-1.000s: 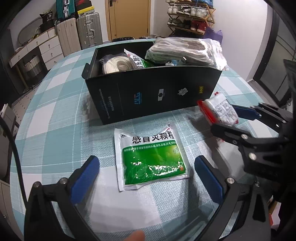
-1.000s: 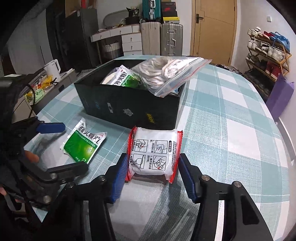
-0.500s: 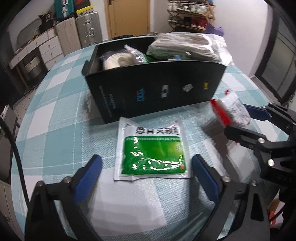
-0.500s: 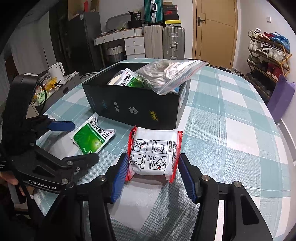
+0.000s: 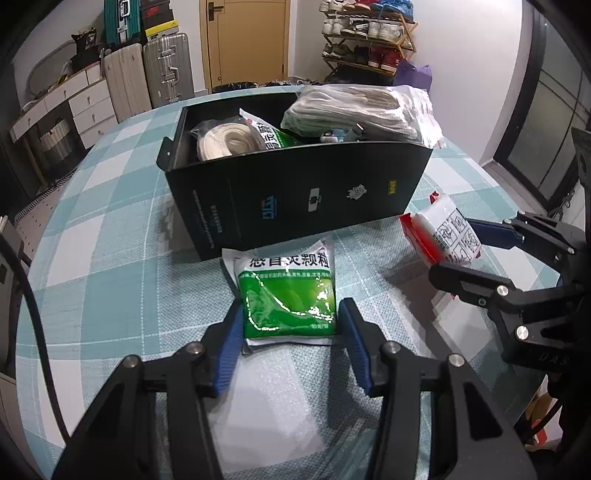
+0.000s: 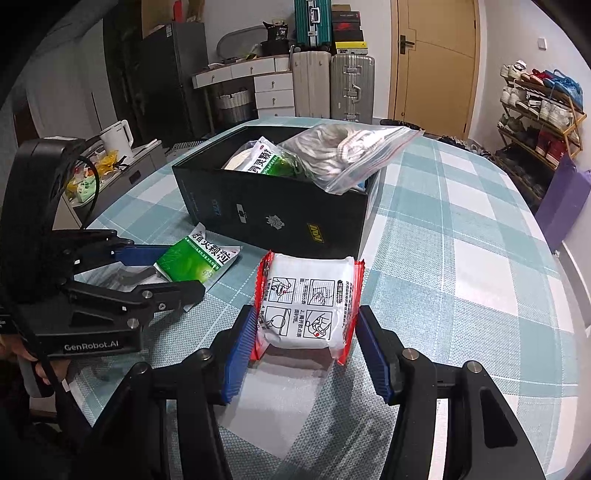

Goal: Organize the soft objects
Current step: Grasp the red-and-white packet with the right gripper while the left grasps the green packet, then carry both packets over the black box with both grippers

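Observation:
A green and white sachet (image 5: 288,295) lies on the checked tablecloth in front of the black box (image 5: 295,199). My left gripper (image 5: 290,328) is shut on the sachet, its blue pads (image 5: 231,341) pressing both sides. My right gripper (image 6: 304,339) is shut on a white pack with red ends (image 6: 308,306) and holds it above the cloth, right of the sachet. The pack also shows in the left wrist view (image 5: 441,230). The sachet (image 6: 197,260) and the box (image 6: 280,218) show in the right wrist view.
The box holds a rope coil in a bag (image 5: 225,140), another green sachet (image 5: 267,134) and a zip bag of white cloth (image 5: 362,107). The round table (image 6: 480,258) has bare cloth to the right. Suitcases (image 5: 147,77) and a shoe rack (image 5: 369,33) stand behind.
My left gripper has moved forward and closed from wide open onto the green sachet. My right gripper has kept its hold on the white pack and lifted a little.

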Demonstrator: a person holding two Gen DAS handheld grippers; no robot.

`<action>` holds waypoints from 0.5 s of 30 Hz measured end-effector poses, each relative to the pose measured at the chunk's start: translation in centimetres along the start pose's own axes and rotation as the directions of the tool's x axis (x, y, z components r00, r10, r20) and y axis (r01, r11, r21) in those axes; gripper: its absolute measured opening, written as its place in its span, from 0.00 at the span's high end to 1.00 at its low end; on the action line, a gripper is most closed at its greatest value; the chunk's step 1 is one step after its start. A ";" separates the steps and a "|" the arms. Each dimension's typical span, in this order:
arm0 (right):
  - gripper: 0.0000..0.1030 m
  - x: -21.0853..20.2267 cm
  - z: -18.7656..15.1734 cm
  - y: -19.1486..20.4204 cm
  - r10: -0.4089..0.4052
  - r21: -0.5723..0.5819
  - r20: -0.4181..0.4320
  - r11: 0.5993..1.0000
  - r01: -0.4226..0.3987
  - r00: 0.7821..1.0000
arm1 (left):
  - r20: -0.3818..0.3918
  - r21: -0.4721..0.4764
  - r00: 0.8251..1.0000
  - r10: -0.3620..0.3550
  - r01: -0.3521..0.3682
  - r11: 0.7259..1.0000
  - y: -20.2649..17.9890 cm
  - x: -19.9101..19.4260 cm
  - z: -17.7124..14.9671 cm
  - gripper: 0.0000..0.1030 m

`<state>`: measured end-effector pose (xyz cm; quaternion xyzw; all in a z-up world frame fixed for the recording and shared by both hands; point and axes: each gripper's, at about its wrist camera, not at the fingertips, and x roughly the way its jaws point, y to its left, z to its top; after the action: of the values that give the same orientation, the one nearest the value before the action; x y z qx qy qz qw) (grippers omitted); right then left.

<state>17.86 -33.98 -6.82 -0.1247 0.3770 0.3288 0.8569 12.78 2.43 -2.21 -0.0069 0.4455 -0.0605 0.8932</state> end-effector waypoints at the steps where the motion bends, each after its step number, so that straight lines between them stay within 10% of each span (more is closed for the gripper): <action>1: 0.46 -0.1 0.0 0.0 0.000 0.000 0.001 1.000 0.000 1.000 | 0.001 -0.002 1.000 -0.002 0.002 1.000 0.0 0.0 0.0 0.52; 10: 0.46 0.0 0.0 0.1 0.002 -0.003 0.003 1.000 -0.002 1.000 | 0.003 -0.048 0.999 -0.038 0.038 0.998 0.9 -0.3 0.2 0.64; 15: 0.46 -0.1 -0.1 0.1 0.001 -0.001 0.005 1.000 -0.001 1.000 | 0.031 -0.027 1.000 -0.006 0.007 1.000 0.5 -0.9 0.4 0.22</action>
<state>17.69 -33.98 -6.80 -0.1242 0.3748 0.3300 0.8574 12.65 3.05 -1.30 -0.0216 0.4324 -0.0572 0.8996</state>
